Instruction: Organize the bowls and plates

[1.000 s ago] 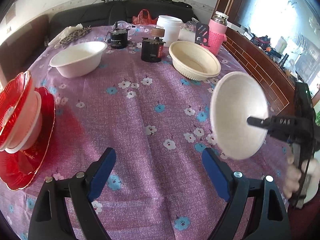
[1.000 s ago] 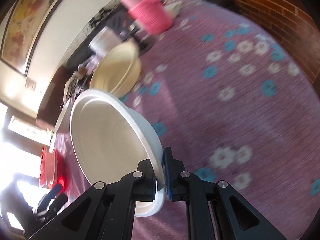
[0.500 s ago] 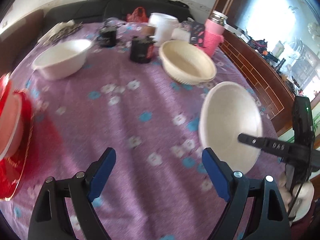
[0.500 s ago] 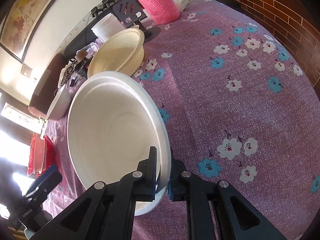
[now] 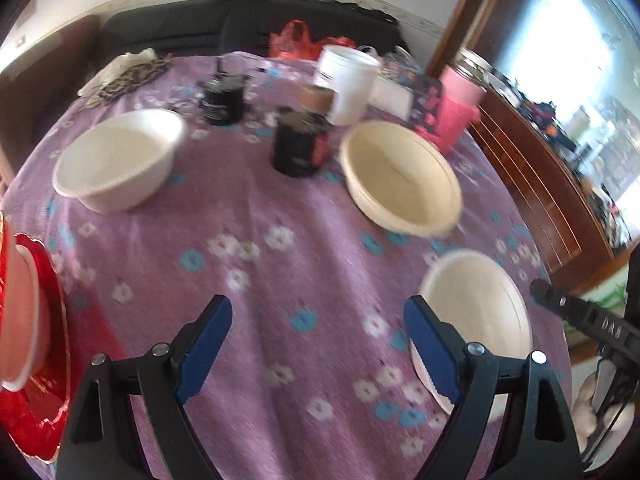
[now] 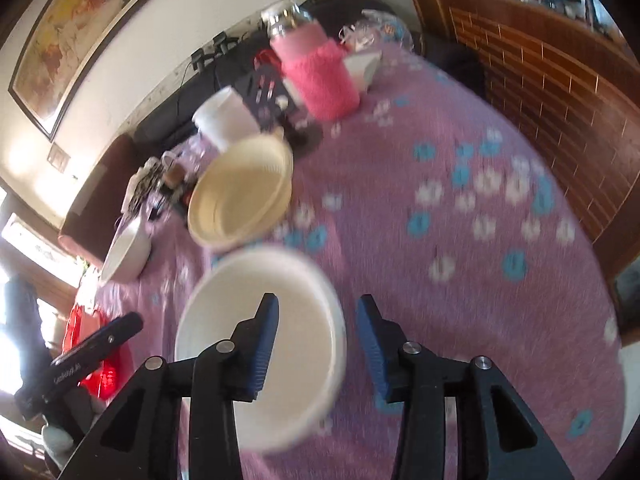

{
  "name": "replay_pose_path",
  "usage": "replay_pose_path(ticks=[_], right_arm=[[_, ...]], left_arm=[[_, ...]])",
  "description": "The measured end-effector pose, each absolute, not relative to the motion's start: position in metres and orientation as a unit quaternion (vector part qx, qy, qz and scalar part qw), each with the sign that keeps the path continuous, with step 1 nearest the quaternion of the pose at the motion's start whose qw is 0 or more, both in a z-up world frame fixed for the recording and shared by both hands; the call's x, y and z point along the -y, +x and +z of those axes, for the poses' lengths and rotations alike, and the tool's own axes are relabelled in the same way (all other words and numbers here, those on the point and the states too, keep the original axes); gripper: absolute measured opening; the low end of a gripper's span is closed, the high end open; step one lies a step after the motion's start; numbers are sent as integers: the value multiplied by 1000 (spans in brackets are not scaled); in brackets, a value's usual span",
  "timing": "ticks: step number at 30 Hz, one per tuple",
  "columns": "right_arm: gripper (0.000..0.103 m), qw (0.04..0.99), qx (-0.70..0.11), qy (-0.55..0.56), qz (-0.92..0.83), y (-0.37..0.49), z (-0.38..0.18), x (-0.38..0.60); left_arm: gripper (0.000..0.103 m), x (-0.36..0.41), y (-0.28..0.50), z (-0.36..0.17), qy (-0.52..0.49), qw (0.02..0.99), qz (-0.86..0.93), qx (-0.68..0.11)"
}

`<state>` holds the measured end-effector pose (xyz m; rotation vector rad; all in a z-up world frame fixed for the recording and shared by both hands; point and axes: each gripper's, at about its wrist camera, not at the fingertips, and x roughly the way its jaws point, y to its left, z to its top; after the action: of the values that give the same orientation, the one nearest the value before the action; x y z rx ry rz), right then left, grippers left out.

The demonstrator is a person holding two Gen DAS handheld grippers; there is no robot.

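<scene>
Round table (image 5: 312, 264) under purple floral cloth, dark sofa (image 5: 240, 28) behind it against a white wall (image 6: 132, 40) with a framed painting (image 6: 80, 28). Brown slatted wood panel (image 6: 560, 100) to one side, bright window (image 5: 560, 40) glare.

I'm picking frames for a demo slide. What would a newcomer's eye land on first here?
Probably the white bowl lying on the flowered purple tablecloth just under the right claw, whose jaws are opening around its rim. Next, the glossy red plates at the left edge, then the cream bowl mid-table.
</scene>
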<state>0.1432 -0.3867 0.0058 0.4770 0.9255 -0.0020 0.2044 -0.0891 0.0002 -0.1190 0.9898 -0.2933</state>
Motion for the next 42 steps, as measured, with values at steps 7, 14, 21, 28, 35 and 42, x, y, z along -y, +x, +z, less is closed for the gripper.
replay_pose_path(ticks=[7,14,21,28,35,42], right_arm=[[44,850,-479,221,2,243,8,377],[46,817,-526,237,-9,300,-24,369],[11,799,-561,216,19,313,-38,354],[9,801,-564,181,89,288,-17,314],[9,787,-589,133,125,270,-19,263],[10,777,-597,141,142,249,-30,240]], left_arm=[[87,61,199,-12,-102,857,-132,-487],[87,53,199,-17,-107,855,-129,-491],[87,55,209,-24,-121,849,-135,-496],[87,43,221,-33,-161,846,-124,-493],[87,32,236,-39,-171,849,-90,-492],[83,25,242,-57,-193,818,-103,-532]])
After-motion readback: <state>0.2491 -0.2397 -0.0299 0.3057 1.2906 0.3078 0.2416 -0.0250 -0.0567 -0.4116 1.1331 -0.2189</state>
